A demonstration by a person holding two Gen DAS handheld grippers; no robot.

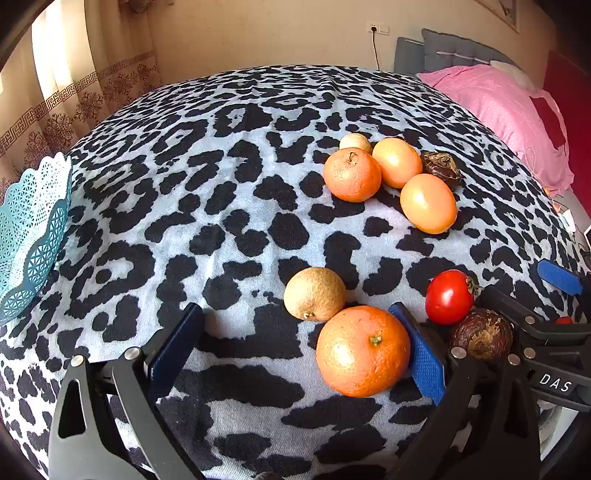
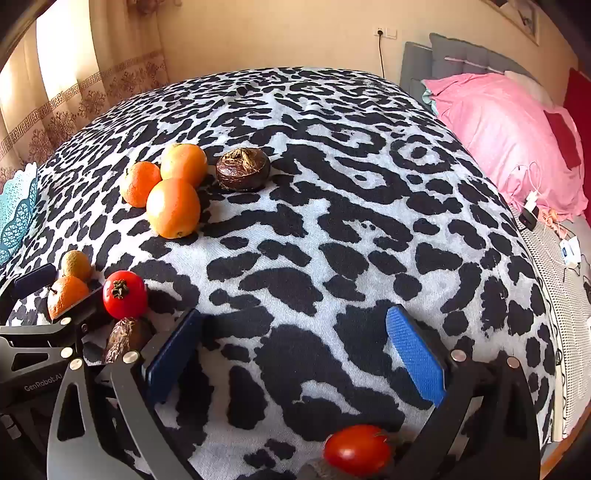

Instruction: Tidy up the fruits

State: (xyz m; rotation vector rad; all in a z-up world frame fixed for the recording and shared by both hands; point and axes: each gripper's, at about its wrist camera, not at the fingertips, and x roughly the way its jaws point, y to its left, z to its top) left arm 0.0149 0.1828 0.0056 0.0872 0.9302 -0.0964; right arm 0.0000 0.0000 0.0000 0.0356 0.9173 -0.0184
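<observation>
The left gripper hovers low over the cloth with its jaws wide apart and nothing between them yet. The big dimpled orange mandarin with the green stem nub sits at about two o'clock of the gap, right up against the blue ribbed pad, so this reads as the opening of a pick, fruit not yet seized. Just behind it, at twelve o'clock of the mandarin, a small tan rough-skinned round fruit touches it or nearly so.

Over on the right gripper, the jaws stand open too, empty, bare cloth between them. A glossy red tomato-like fruit lies at six o'clock, below the fingers. A second shiny red fruit with a dried calyx and a dark brown wrinkled fruit sit at nine o'clock, between the two tools.

The far cluster holds two smooth orange oval fruits, another mandarin, a small pale round one and a dark brown shrivelled fruit.

Next move, I'd judge: shift the left gripper rightward to centre the mandarin, close gently, then carry it to the teal lace-pattern plastic basket at nine o'clock, at the cloth's edge.

All this on a black-and-grey leopard-print cloth, lightly creased. Beyond are patterned beige curtains, a wall socket with a black cord, and a bed with pink bedding at two o'clock.
</observation>
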